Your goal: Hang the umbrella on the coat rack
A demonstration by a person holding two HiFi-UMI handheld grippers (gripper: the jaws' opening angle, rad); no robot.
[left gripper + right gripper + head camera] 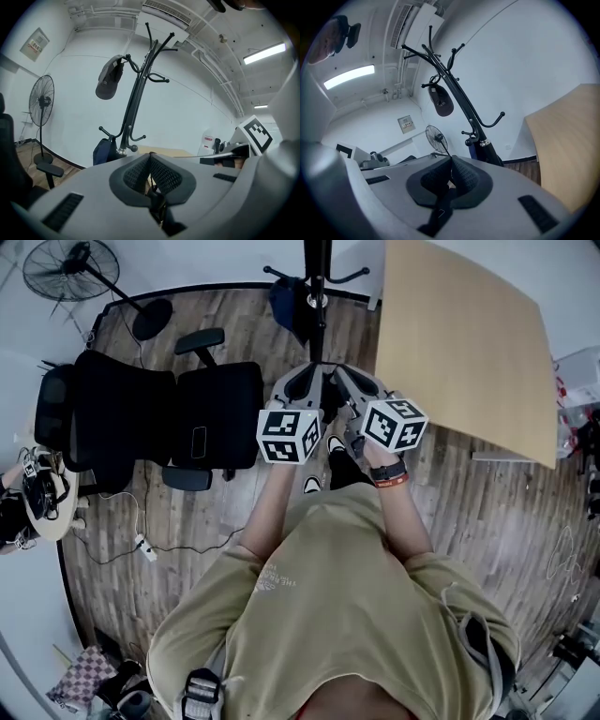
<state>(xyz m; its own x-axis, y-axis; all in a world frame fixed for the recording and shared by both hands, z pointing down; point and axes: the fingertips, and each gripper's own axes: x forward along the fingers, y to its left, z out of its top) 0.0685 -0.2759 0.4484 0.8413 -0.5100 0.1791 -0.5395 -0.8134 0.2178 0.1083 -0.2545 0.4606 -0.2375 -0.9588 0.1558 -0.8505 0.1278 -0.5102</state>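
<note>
**Two grippers before one rack.** The left gripper (150, 157) and right gripper (451, 159) both have their jaws closed pad to pad, with nothing evident between them. One dark blue bundle (102, 151), apparently the umbrella, hangs at a low hook of the rack (136, 93). One cap (108, 82) hangs on an upper hook. There is also one fan (41, 101) and one table (459, 343). Risk: if the bundle sits shallow on its hook it may slip off, and a knock to the pole would shake it loose.

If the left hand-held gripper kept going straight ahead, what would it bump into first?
Probably the coat rack: its black pole stands just ahead of the shut left hand-held gripper, slightly left of its line. Depth is hard to judge.
</note>
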